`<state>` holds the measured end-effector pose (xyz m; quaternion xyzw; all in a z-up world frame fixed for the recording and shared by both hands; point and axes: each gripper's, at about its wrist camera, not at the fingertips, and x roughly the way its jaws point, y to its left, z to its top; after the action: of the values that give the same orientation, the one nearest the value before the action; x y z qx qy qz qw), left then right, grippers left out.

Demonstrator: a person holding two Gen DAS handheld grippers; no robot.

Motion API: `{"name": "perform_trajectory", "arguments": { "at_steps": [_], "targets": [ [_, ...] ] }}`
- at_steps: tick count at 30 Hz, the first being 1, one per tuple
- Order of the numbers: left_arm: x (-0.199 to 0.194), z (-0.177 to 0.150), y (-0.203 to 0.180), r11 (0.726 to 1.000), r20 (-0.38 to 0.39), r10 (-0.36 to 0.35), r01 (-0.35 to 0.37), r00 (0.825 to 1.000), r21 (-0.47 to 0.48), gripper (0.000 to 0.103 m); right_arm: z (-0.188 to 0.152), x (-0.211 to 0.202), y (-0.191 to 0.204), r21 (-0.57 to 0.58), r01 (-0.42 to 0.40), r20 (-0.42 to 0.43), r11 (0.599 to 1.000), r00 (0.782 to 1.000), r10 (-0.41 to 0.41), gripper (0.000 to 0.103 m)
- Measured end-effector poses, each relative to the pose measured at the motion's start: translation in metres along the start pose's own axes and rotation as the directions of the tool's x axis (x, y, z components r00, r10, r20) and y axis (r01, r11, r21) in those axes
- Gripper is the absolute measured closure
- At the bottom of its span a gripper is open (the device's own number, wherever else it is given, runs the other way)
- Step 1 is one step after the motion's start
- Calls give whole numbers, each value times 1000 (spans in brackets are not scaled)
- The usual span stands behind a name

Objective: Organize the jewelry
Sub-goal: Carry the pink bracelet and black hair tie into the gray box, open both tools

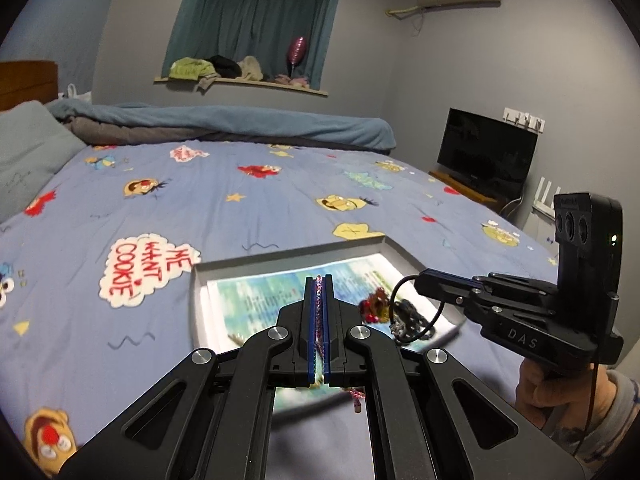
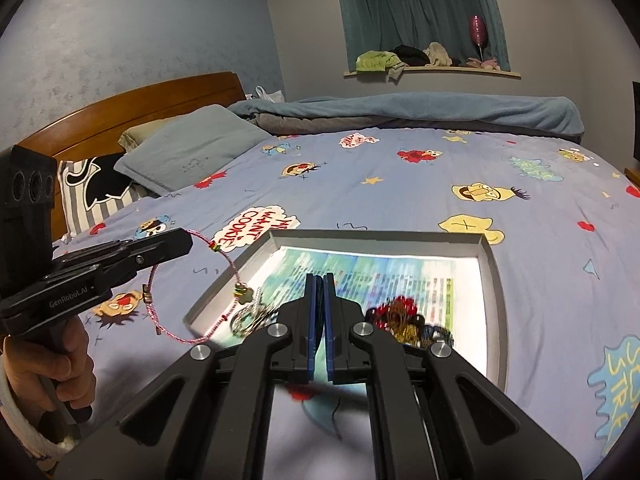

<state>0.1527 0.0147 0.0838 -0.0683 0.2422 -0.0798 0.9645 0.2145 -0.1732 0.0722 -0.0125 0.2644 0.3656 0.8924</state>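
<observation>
A bedroom with grey walls, and under my hands a bed (image 2: 400,184) in a blue cartoon-print sheet; on it sits a shallow grey tray (image 2: 490,264) lined with a printed sheet.

My left hand-held gripper (image 1: 319,280) is pinched shut on a pink braided bracelet (image 2: 192,280). In the right wrist view it enters from the left edge, and the bracelet hangs from its tip as an open loop, drooping down and to the right until its lower arc and flower charm (image 2: 244,294) reach the tray's near-left corner. So the loop's long axis runs diagonally toward lower centre of that frame, toward my right hand-held gripper (image 2: 319,280).

That one has its jaws closed on a dark cord (image 1: 404,300): the left wrist view shows a thin black loop hanging from its tip at centre right, over the blurred heap of jewelry (image 2: 404,320) lying in the tray's right half. What hangs lower on the cord I cannot make out.

A silver ring-shaped piece (image 2: 250,316) lies in the tray just below the charm.

My left hand is the nearer to the tray's empty left side, so I judge the bracelet should go down there, well apart from the heap.
</observation>
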Motion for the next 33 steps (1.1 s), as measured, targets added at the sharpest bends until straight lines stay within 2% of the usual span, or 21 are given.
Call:
{"name": "perform_trajectory", "arguments": {
  "at_steps": [9, 16, 24, 25, 26, 27, 28, 29, 31, 33],
  "targets": [
    [52, 5, 19, 999, -66, 43, -44, 997, -15, 100, 21, 51, -7, 0, 21, -47, 1000, 999, -21, 100],
    [85, -14, 31, 996, -162, 79, -82, 984, -16, 100, 21, 85, -15, 12, 43, -103, 999, 994, -42, 100],
    [85, -27, 40, 993, -176, 105, -113, 979, -38, 98, 10, 103, -20, 6, 91, -156, 996, 984, -89, 99],
    [83, -28, 41, 992, -172, 111, -121, 979, -44, 90, 9, 103, -21, 6, 95, -158, 995, 983, -93, 98],
    [80, -29, 42, 991, -163, 118, -127, 979, -47, 76, 8, 102, -21, 6, 96, -159, 995, 983, -94, 97],
    [77, -30, 42, 990, -156, 124, -133, 980, -48, 69, 7, 101, -22, 5, 97, -159, 995, 983, -95, 95],
    [75, -31, 42, 989, -148, 128, -136, 981, -49, 55, 6, 100, -21, 2, 104, -158, 995, 982, -103, 86],
    [72, -32, 42, 989, -139, 130, -137, 982, -48, 44, 6, 97, -20, -2, 106, -152, 994, 983, -105, 73],
    [65, -33, 39, 991, -119, 120, -126, 986, -41, 33, 3, 87, -17, -9, 102, -118, 995, 988, -102, 59],
    [58, -35, 35, 992, -101, 122, -124, 987, -23, 24, 1, 78, -13, -19, 104, -93, 994, 990, -105, 53]
  ]
}}
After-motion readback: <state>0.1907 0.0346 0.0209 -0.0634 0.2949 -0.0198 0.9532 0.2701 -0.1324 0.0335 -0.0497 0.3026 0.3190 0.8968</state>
